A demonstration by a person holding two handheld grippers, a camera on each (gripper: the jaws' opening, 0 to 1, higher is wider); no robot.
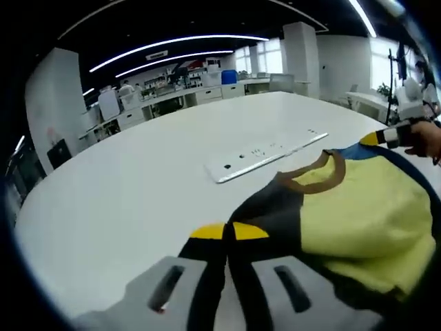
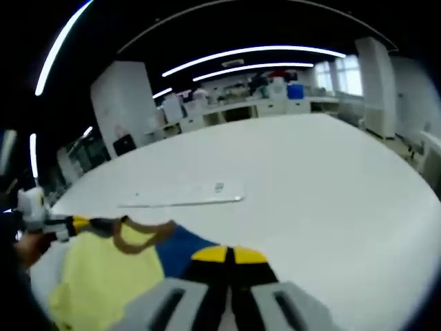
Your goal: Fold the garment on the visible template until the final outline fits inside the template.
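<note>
1. The garment (image 1: pixel 358 207), yellow with a brown collar and dark blue and black parts, lies on the white table (image 1: pixel 138 179); in the right gripper view the garment (image 2: pixel 103 276) is lifted at two ends and sags between them.
2. The left gripper (image 1: pixel 227 231) has its yellow-tipped jaws pressed together on a dark edge of the garment, which runs down between them.
3. The right gripper (image 2: pixel 227 255) likewise has its jaws together, with blue and dark cloth of the garment pinched at the tips.
4. In the left gripper view the other gripper (image 1: pixel 386 138) shows at the right, at the garment's far corner, with a hand (image 1: pixel 427 141) behind it.
5. In the right gripper view the other gripper (image 2: pixel 69 224) shows at the left, by the collar.
6. A long white panel (image 1: pixel 265 155) lies flat on the table just beyond the garment, toward the middle of the surface.
7. Beyond the table's far edge stand benches (image 2: pixel 262 103) with lab clutter.
</note>
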